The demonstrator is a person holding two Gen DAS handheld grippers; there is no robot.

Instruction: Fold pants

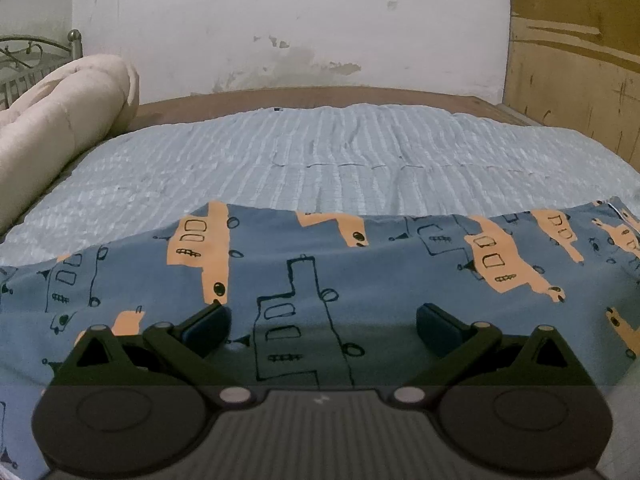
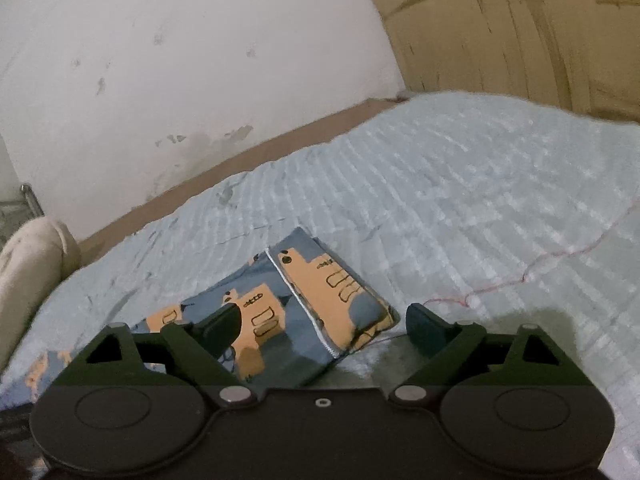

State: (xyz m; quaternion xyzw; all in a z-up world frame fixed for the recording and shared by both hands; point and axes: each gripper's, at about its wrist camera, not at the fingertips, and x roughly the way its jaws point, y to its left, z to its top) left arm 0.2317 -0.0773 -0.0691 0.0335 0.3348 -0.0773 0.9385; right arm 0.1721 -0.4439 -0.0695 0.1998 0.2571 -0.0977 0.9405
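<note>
Blue pants printed with orange shapes and dark outlines lie spread across the near part of a bed. In the left wrist view my left gripper hovers low over the cloth, jaws wide apart, nothing pinched between them. The right wrist view shows one end of the pants, with a white-stitched hem and a corner turned up. My right gripper stands open around that end; its left fingertip is over the cloth and the right one over bare bedding. The pads do not press on the fabric.
A light blue ribbed bedspread covers the bed beyond the pants. A rolled cream quilt lies at the far left by a metal bedframe. A loose pink thread trails on the bedspread. A stained white wall and wooden panel stand behind.
</note>
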